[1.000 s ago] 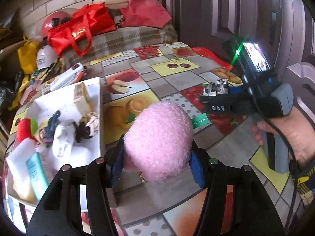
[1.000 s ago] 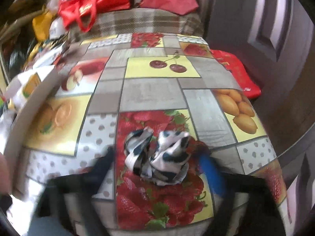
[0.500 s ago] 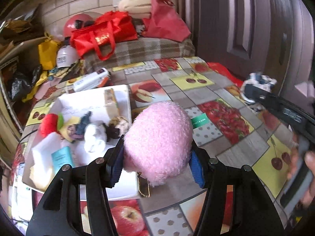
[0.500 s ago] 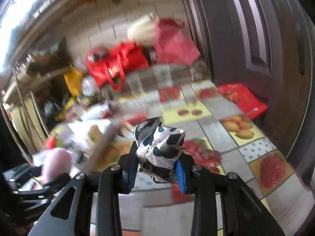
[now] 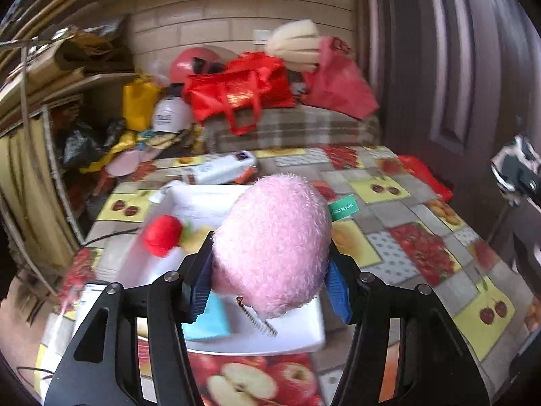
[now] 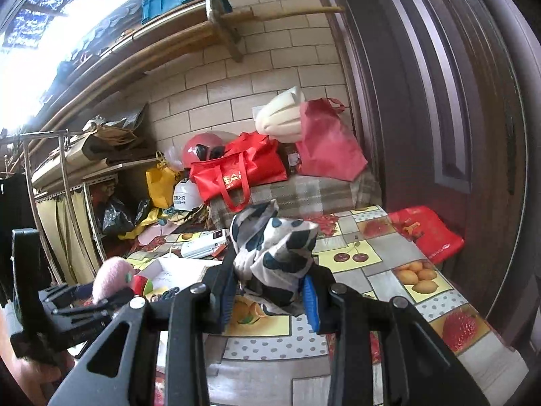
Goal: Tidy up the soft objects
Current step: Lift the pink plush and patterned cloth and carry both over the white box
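Transit of both loads is under way. Your left gripper [image 5: 270, 280] now holds the pink plush [image 5: 272, 243] clamped above the white tray [image 5: 304, 335]; a second ago it was over bare tablecloth [image 5: 399, 243]. Your right gripper [image 6: 270, 296] pinches the cow-print cloth [image 6: 274, 250], lifted off the strawberry square where it lay. In my judgement, release into the tray follows.

Clutter behind the fruit-print table [image 6: 399, 272]

A red tote bag [image 6: 238, 169], red helmet [image 6: 203, 149], yellow bag [image 6: 160, 182] and white helmet [image 6: 185, 198] crowd the brick wall [image 6: 257, 77]; a dark door [image 6: 449, 108] stands right.
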The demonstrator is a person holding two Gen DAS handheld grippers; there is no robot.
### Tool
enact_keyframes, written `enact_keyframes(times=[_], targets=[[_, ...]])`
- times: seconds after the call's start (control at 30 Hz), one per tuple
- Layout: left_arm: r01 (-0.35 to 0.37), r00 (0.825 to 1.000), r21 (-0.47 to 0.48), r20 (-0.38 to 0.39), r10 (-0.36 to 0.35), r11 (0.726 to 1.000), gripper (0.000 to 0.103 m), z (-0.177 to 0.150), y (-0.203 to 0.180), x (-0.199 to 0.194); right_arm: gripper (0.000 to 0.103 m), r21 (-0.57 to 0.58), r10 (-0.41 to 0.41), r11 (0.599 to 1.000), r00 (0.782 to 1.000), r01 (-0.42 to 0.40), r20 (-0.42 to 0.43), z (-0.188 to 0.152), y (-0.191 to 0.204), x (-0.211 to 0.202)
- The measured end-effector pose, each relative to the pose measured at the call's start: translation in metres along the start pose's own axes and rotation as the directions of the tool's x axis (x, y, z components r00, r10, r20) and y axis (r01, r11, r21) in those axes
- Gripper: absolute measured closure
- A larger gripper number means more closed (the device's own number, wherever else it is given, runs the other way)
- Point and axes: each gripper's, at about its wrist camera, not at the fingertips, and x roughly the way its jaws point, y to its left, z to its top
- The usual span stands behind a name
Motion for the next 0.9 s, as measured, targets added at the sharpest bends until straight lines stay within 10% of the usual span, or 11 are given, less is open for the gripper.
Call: enact_keyframes(times=[0.9], targets=[[-0.097,0.995,-0.078,0.023,0.099,0.992,0.045,0.000,0.049,-0.010,0.069,-0.045,0.059,0.997,0.997,-0.061,-0.044,-0.005,0.019,0.008]])
